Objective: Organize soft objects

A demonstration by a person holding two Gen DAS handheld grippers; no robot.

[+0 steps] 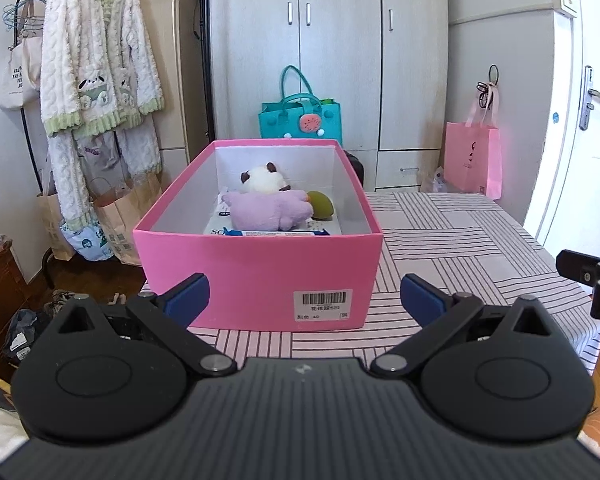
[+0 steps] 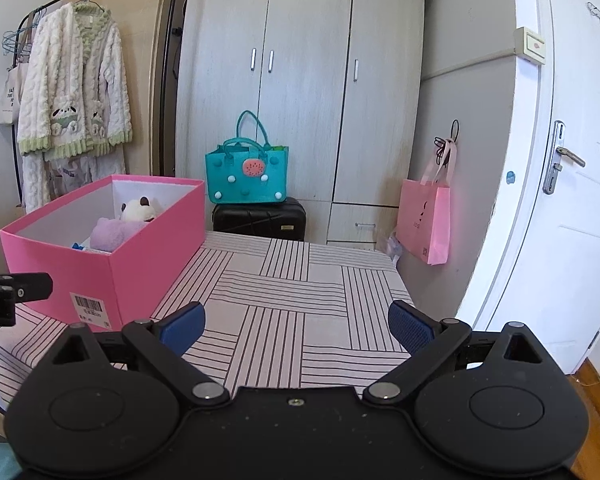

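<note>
A pink box (image 1: 256,268) stands open on the striped table (image 1: 460,248). Inside lie a purple and white plush toy (image 1: 268,204), a green soft ball (image 1: 321,205) and a white and blue pack (image 1: 268,233). My left gripper (image 1: 304,300) is open and empty, just in front of the box's near wall. My right gripper (image 2: 296,330) is open and empty over the bare tablecloth (image 2: 292,288), to the right of the box (image 2: 112,272). The plush (image 2: 120,228) shows inside it.
A teal felt bag (image 2: 246,176) sits on a black suitcase (image 2: 260,220) before the wardrobe (image 2: 300,80). A pink paper bag (image 2: 424,220) hangs at right by the white door (image 2: 572,200). A fleece robe (image 1: 96,60) hangs on a rack at left.
</note>
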